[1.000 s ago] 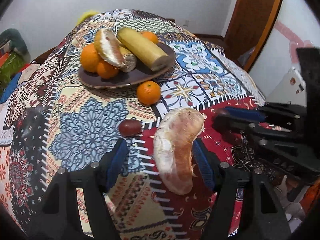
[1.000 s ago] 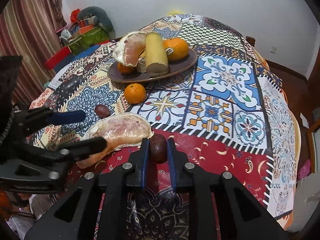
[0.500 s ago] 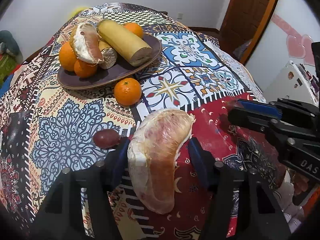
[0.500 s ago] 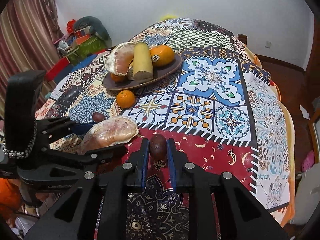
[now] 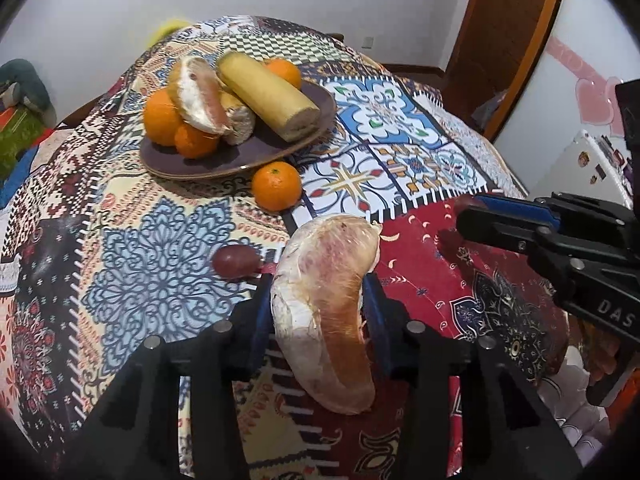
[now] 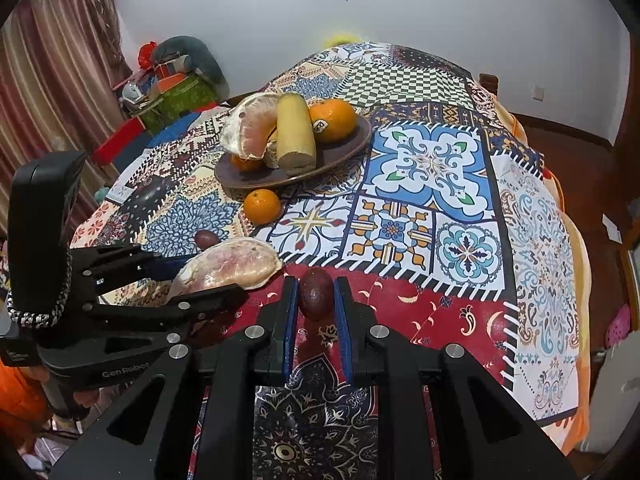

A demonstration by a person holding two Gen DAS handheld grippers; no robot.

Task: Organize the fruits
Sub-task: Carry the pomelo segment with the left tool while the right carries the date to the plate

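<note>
My left gripper is shut on a peeled pomelo wedge and holds it above the patterned tablecloth; it also shows in the right wrist view. My right gripper is shut on a dark purple passion fruit, to the right of the left one. A brown plate further back holds oranges, another pomelo wedge and a yellow roll-shaped fruit. A loose orange sits in front of the plate. A second passion fruit lies on the cloth left of the left gripper.
The round table's edge drops off at the right. A wooden door and a white appliance stand to the right. Boxes and bags are piled beyond the table at the left, by a curtain.
My left gripper has shut on the pomelo wedge and lifted it. The right gripper has risen slightly with its passion fruit.
</note>
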